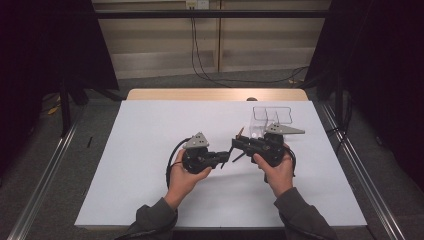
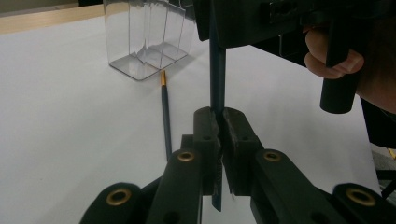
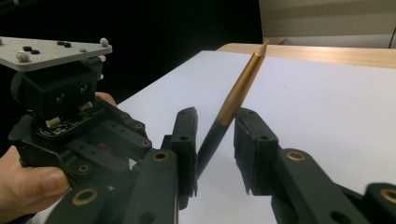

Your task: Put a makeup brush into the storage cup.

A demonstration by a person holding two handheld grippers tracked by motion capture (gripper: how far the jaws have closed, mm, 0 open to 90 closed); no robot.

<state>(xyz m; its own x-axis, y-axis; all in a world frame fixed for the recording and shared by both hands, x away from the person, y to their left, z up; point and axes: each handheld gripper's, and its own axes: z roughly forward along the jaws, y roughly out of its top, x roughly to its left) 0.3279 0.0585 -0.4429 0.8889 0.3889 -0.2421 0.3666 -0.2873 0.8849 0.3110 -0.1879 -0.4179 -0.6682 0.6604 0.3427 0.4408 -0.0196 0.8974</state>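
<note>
Covering a wooden table (image 1: 215, 94), white sheet (image 1: 150, 165); grey floor (image 1: 40, 165) around.

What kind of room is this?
Probably a lab or test workshop: a white table set between metal rails, dark curtains at the sides, and loose cables on the grey floor.

Clear plastic container (image 1: 271, 118) on white table (image 1: 150, 165)

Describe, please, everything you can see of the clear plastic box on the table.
The clear plastic box looks like hard, see-through plastic. It is open on top, and inner walls split it into compartments. It stands upright and looks empty, on the white table toward its far right. Only the table appears to touch it.
</note>
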